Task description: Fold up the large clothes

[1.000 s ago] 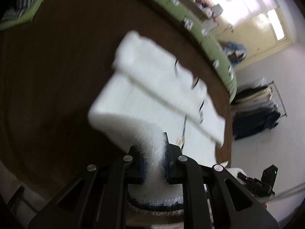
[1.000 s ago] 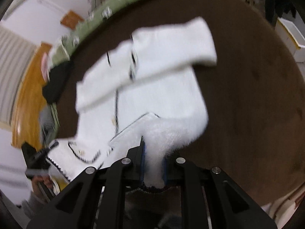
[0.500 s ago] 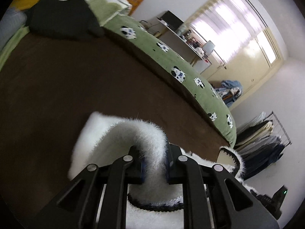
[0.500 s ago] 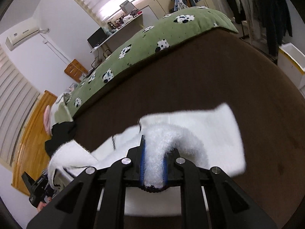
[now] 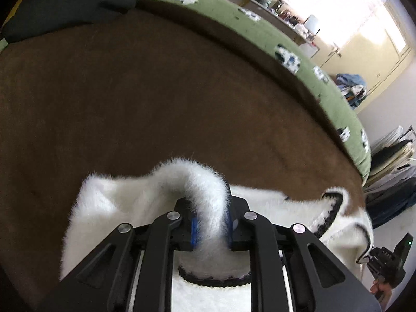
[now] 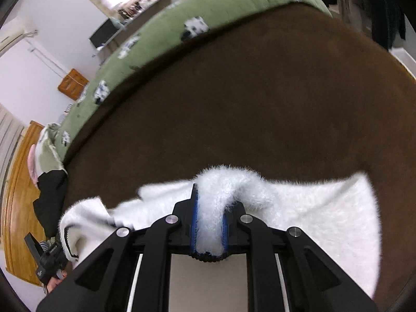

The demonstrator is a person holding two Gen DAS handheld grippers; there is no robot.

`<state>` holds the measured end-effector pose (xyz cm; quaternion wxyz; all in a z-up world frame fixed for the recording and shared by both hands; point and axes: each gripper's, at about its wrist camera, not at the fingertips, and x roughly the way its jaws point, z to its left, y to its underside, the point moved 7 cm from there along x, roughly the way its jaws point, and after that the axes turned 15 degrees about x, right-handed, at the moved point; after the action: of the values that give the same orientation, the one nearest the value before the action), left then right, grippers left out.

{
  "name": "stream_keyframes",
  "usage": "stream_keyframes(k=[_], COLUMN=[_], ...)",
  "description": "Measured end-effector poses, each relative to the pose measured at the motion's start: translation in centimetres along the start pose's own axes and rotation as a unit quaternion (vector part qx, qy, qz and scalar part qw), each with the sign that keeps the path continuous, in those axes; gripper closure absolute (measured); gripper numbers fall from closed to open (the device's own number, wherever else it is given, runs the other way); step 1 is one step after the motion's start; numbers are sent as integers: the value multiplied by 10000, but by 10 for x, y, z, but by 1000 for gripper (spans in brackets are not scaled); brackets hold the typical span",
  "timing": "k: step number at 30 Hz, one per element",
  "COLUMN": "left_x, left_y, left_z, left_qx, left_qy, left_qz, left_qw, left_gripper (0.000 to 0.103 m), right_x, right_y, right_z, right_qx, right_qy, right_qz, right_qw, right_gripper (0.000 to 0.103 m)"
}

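White fuzzy fabric fills both sets of tongs: the left gripper [image 5: 211, 227] is clamped narrow on a bunched ridge of the sweater [image 5: 114, 208], and the right gripper [image 6: 209, 230] is clamped narrow on a second ridge of the same sweater [image 6: 325, 208]. Blue pads [image 6: 193, 223] press the pile on each side. Dark trim [image 5: 329, 213] shows along one edge of the garment and under each pinch.

Location: the sweater lies near the front edge of the brown blanket [image 5: 156, 104], with most of that surface bare beyond it. A green cover [image 5: 260, 31] runs along the far edge, and a black garment [image 5: 65, 2] sits at the far left corner.

Step in hand, as judged: carrying the gripped edge over to lay one fold

Procedure for a clean result:
1. Keep both grips closed until the carried edge rests on the layer below; thick pile can slip from a narrow pinch
2. Hold both tongs level with each other so the fold line stays straight
3. Lower the edge flat rather than dropping it, to avoid a trapped bulge
4. Align the carried edge with the edge beneath before release
5. Open both tongs together and withdraw along the fabric, not upward, so the pile does not snag

Risk: uneven tension between the grips would skew the fold
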<state>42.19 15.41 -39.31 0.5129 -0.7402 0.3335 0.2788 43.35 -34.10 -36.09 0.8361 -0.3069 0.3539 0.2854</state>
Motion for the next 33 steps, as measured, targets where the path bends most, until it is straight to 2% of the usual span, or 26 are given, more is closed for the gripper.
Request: stream_keyframes(k=[5,15,16,18,20,21,22,23,25,27,30,33], left_x=[7,8,9,8,3,-3,-7,-13,-23,-27,-23,-14], left_y=[7,8,7,5,-1,-8,-11,-17,-25,-29,-24,-13], left_z=[2,3,2,0,-5,-9,-10,-11,-16,-20,-28,-40], left_qx=[-19,54,49,23,71,129,159,192,199,221,416,836], left_qy=[-2,22,45,130,38,-15,-118,-196,-31,-59,-275,-569], left_qz=[-53,-23,26,120,80,13,-28,-88,-73,78,452,651], left_qw=[10000,10000,10000,9998,9999,9999,9998,9996,9998,9997,9977,9927], left_gripper=[81,81,76,58,23,17,6,7,7,7,7,7], right_x=[10,11,11,9,2,-3,-10,-18,-28,-27,-14,9], right_y=[8,8,8,7,5,2,0,-3,-6,-3,13,37], right_z=[-12,-6,-4,0,8,12,16,23,38,49,62,63], right_qx=[13,-118,-126,-155,-241,-317,-418,-553,-830,-1160,-1796,-2190], right_qy=[32,145,163,173,180,262,328,327,344,534,914,1084], right_qz=[-2,12,12,41,-70,-209,-373,-506,-529,-349,-116,247], right_qw=[10000,9998,9998,9997,9995,9989,9979,9966,9946,9912,9794,9694], right_gripper=[88,86,84,74,46,35,16,15,15,14,14,14])
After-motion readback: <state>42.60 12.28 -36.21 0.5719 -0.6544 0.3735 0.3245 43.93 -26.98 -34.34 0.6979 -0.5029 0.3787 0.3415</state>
